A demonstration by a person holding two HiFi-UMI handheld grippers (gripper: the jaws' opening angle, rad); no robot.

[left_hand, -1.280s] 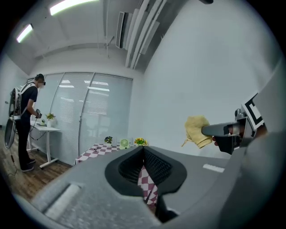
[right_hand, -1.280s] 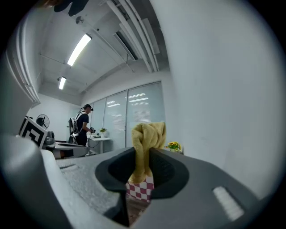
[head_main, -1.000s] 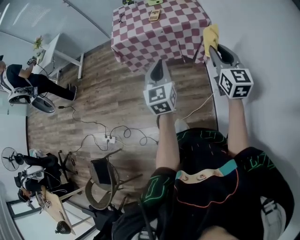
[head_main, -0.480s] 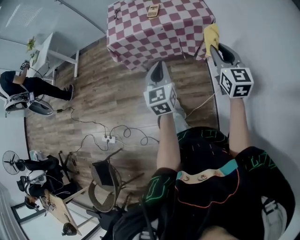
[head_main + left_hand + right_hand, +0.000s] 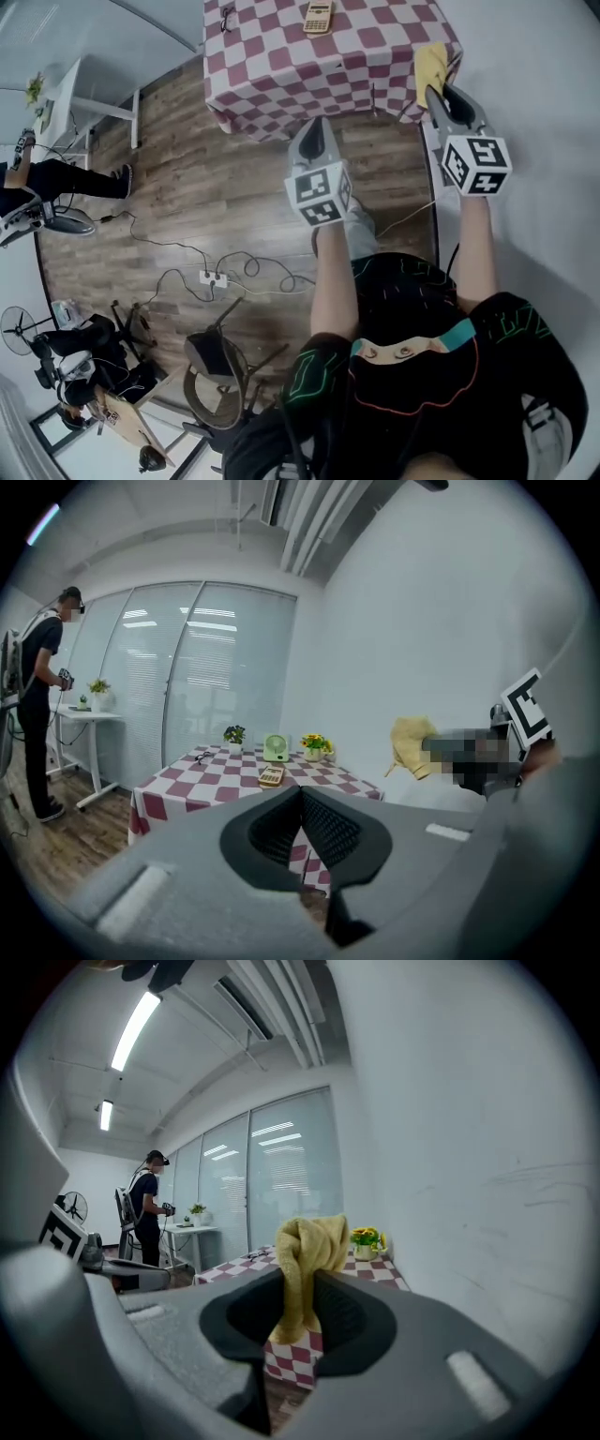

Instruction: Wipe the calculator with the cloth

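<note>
Item: left hand-held gripper [image 5: 300, 797]. Grey, with a marker cube; jaws pressed together, nothing between them. Held in the air over the brown wood-plank floor [image 5: 197, 187], short of the table.

Item: right hand-held gripper [image 5: 305, 1290]. Jaws clamped on a soft yellow cloth [image 5: 307, 1239], which is bunched above the jaws with one end hanging below them. Held near the white wall, beside the table's right corner.

Item: beige pocket calculator [image 5: 318, 16]. Lies flat on the table [image 5: 272, 70] draped in a red-and-white checked cover, well apart from both grippers.

Item: also on the table, at its far edge, a small green desk fan [image 5: 275, 748], a small potted plant [image 5: 233, 734] and a pot of yellow flowers [image 5: 314, 743].
</note>
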